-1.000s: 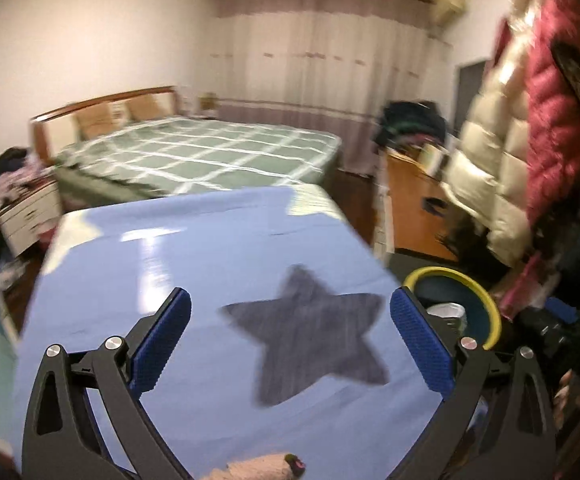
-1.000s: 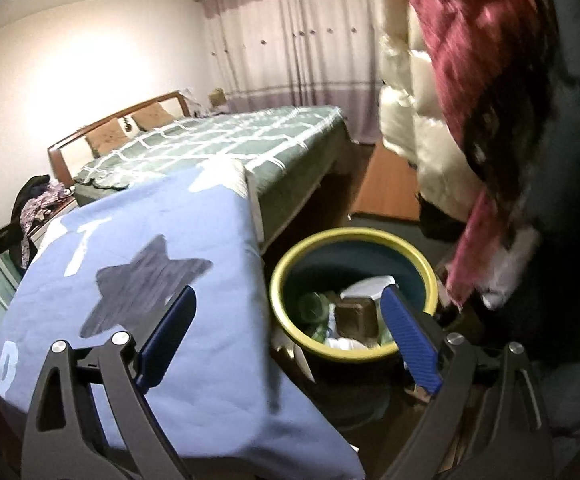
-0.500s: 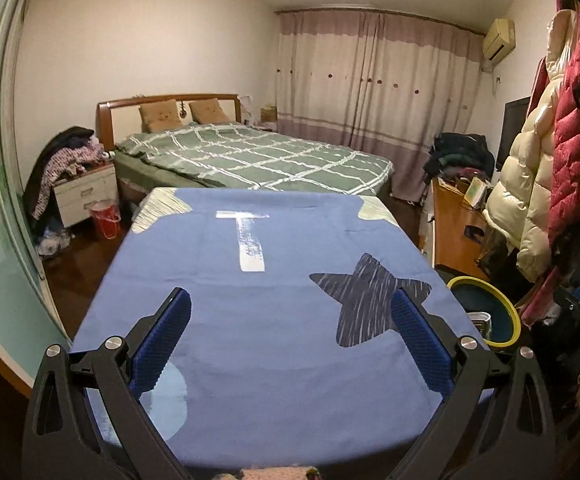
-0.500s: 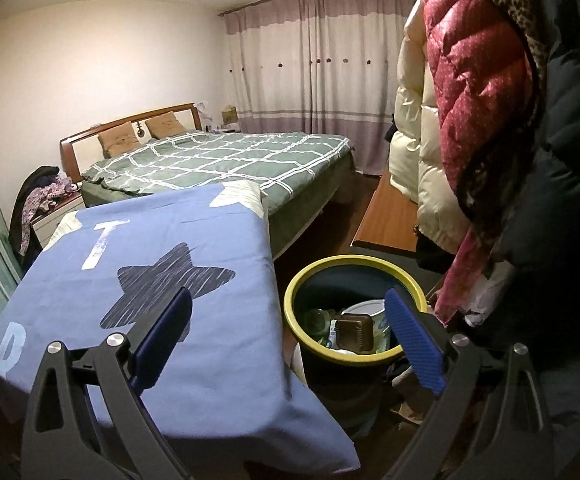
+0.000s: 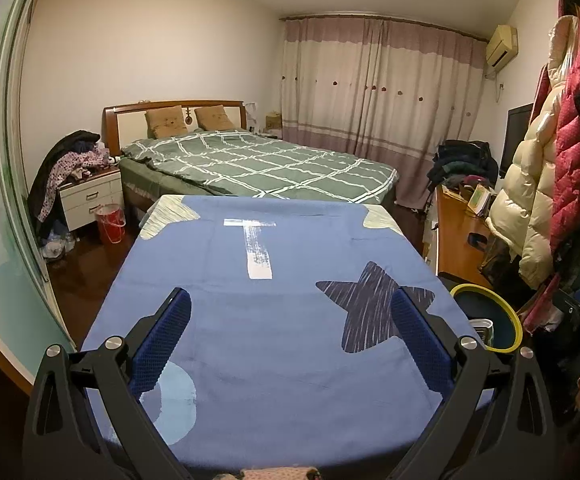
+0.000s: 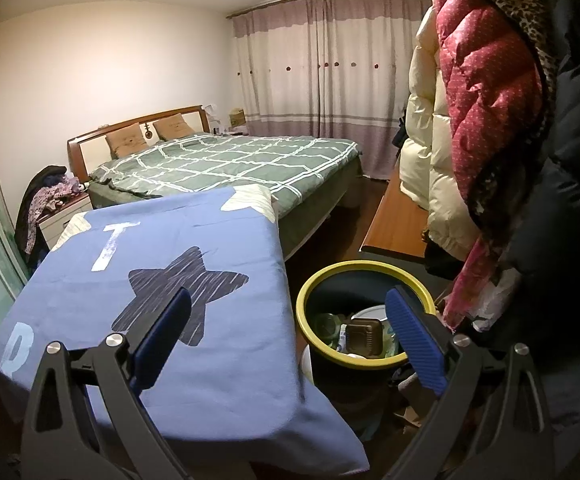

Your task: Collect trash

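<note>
Both claws are spread wide and empty: left claw (image 5: 290, 336) over the blue-covered desk (image 5: 273, 320), right claw (image 6: 287, 334) towards the yellow-rimmed bin (image 6: 364, 362) on the floor just beside the desk. Trash (image 6: 364, 334) is seen only inside the bin: a brown box, greenish wrappers, likely light and crushable. A pinch across the box's stiff edges is judged best. No loose trash is visible on the desk.

A blue cloth (image 5: 273, 320) with a dark star (image 5: 370, 308) and a white letter T (image 5: 255, 248) is spread flat in front. Behind it a bed (image 5: 257, 164) with a green checked cover is seen. Puffy coats (image 6: 470, 120) are hung on the right. A red bucket (image 5: 110, 223) is set beside a white nightstand (image 5: 89, 196).
</note>
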A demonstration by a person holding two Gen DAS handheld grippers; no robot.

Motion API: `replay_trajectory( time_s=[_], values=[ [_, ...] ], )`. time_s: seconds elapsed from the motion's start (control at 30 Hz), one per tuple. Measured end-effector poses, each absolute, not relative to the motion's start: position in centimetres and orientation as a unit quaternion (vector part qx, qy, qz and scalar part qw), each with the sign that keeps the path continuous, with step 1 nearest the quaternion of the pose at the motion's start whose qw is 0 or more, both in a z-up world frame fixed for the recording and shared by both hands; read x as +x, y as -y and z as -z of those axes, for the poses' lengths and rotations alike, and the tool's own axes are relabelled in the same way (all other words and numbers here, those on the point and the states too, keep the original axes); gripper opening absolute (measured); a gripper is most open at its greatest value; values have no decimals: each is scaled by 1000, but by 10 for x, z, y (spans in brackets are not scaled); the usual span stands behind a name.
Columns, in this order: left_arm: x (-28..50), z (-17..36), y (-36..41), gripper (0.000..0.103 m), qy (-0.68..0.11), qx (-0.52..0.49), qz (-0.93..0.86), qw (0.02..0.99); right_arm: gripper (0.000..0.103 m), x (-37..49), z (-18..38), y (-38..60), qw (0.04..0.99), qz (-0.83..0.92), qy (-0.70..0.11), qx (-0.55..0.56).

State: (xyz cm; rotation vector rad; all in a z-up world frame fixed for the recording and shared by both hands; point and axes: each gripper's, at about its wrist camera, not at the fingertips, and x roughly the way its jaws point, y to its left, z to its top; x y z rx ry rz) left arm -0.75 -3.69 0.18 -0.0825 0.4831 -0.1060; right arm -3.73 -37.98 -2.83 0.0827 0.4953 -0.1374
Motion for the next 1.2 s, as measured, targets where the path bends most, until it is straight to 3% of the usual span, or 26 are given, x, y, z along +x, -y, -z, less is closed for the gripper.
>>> replay_trajectory(
  time_s=[1.2],
  values=[
    [-3,5,38,98,-242,-32,53,968,93,-33,33,375,965,63,-251,42]
  ],
)
